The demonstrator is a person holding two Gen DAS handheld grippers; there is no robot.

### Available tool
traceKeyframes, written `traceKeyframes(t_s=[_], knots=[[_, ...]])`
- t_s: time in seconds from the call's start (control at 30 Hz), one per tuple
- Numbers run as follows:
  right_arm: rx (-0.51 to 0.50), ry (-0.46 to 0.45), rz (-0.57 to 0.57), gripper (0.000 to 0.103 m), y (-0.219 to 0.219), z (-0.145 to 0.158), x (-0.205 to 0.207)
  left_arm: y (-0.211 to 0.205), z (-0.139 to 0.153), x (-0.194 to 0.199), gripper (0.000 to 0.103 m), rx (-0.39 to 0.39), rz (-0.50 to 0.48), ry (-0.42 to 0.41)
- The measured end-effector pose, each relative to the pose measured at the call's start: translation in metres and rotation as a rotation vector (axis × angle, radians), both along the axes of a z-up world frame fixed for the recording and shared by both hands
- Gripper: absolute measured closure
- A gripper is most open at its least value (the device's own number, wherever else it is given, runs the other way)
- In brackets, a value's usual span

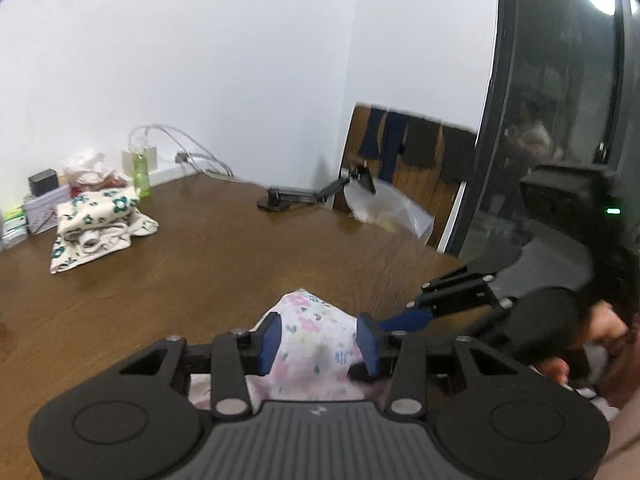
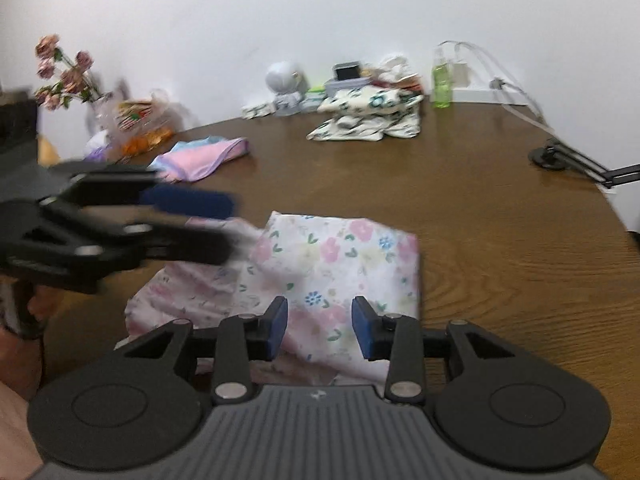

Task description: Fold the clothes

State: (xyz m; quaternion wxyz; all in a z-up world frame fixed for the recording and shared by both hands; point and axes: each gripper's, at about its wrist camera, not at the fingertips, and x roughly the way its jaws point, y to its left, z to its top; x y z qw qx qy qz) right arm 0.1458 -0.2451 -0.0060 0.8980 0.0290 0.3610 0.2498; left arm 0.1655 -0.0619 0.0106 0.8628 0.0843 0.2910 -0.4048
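The pink floral garment [image 2: 332,264] lies at the near edge of the brown table [image 2: 500,208], already doubled over into a rough rectangle with one crisp far corner and a looser flap trailing off toward the near-left. The right gripper [image 2: 319,327] hovers low over its near hem, fingers spread a moderate way apart, cloth showing between them but nothing pinched. The left gripper [image 1: 318,342] sits over the same garment from the other side, its blue pads [image 1: 270,340] parted with a hump of fabric rising between them; whether they actually bite the cloth, I cannot tell. Motion blur smears the left tool in the right view. Whether this is a fold being made or one being smoothed flat, the scene fits either. To do it well, I reckon both grippers want matching corners, edges kept aligned, cloth kept taut and low. A folded white floral pile [image 2: 372,114] waits by the far edge.
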Motion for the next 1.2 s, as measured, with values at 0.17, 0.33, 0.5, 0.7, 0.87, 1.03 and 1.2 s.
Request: traceKeyframes(t_s=[0.17,0.33,0.5,0.7,0.87,1.03,1.2], knots=[[-0.037,-0.006,0.011,0.067,0.011,-0.014,-0.001,-0.002,-0.034,0.03,0.069,0.031,0.056,0.134],[-0.018,0.005,0.014,0.067,0.011,-0.029,-0.001,0.01,-0.05,0.042,0.074,0.011,0.08,0.204],[0.034,0.0,-0.006,0.065,-0.001,-0.02,-0.005,0.011,-0.032,0.023,0.067,0.029,0.071,0.139],[0.032,-0.096,-0.081,0.066,-0.025,0.009,-0.004,0.007,-0.012,-0.01,0.066,0.075,0.038,0.042],[0.014,-0.08,-0.076,0.071,-0.016,-0.004,0.021,-0.003,-0.029,-0.011,0.061,0.127,0.055,0.07],[0.0,-0.056,-0.068,0.071,-0.002,-0.021,0.045,-0.002,-0.048,-0.005,0.061,0.141,0.075,0.112],[0.053,-0.036,-0.086,0.068,-0.008,-0.021,0.048,0.002,-0.037,-0.006,0.059,0.118,0.078,0.094]])
